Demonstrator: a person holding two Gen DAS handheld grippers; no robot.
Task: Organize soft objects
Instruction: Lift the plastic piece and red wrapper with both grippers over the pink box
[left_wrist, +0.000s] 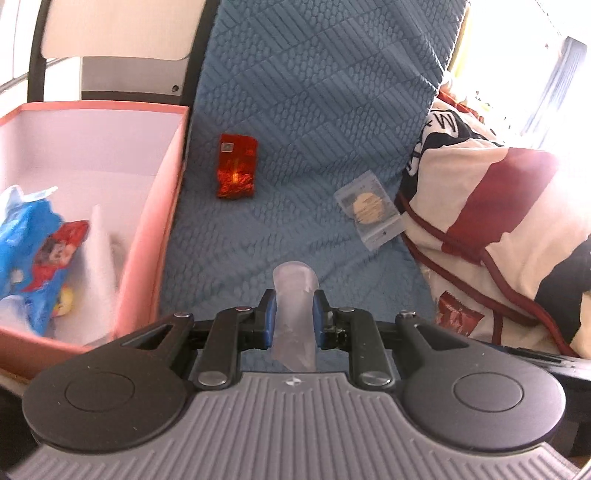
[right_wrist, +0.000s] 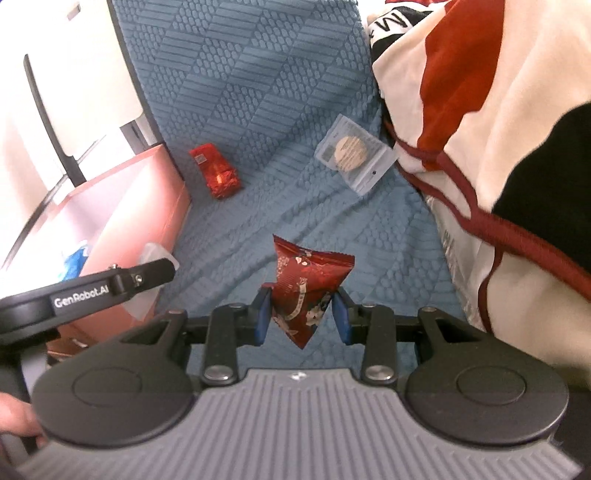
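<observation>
I note a frosted clear pouch pinched upright in my left tongs, and a red printed snack bag clamped in my right tongs — both clear of the blue bedspread. A shiny red packet and a clear-wrapped round biscuit lie flat there.

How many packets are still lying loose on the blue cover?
2: a red foil packet near the pink box, a clear cookie packet beside the quilt. Others may be hidden.
</observation>
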